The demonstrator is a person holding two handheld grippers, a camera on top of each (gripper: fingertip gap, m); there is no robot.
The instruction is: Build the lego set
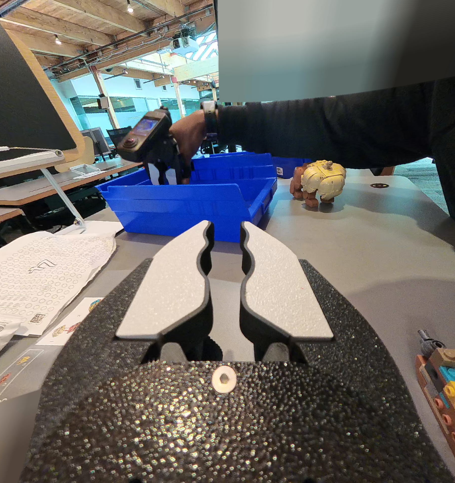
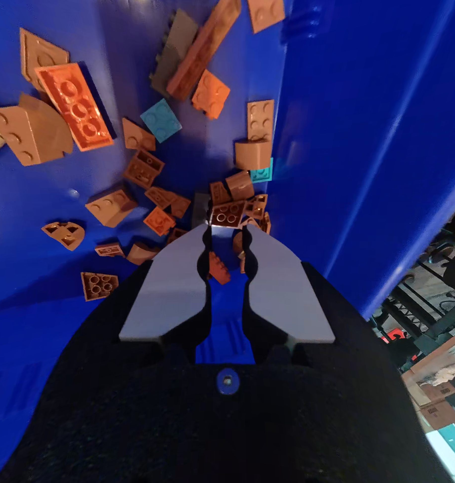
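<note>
My right gripper is inside the blue bin, shut on a dark brown 2x2 brick held underside up between its tips. Loose brown, orange and teal bricks lie scattered on the bin floor around it. In the left wrist view the right gripper reaches down into the blue bin, held by a hand. My left gripper hovers low over the grey table, jaws slightly apart and empty. A partly built model of brown, teal and yellow bricks sits at the right edge.
A cream and brown brick animal figure stands on the table right of the bin. Instruction sheets and a paper bag lie at the left, under a tablet stand. A person's dark sleeve spans the back. Tip to tip, the grippers are about 40 cm apart.
</note>
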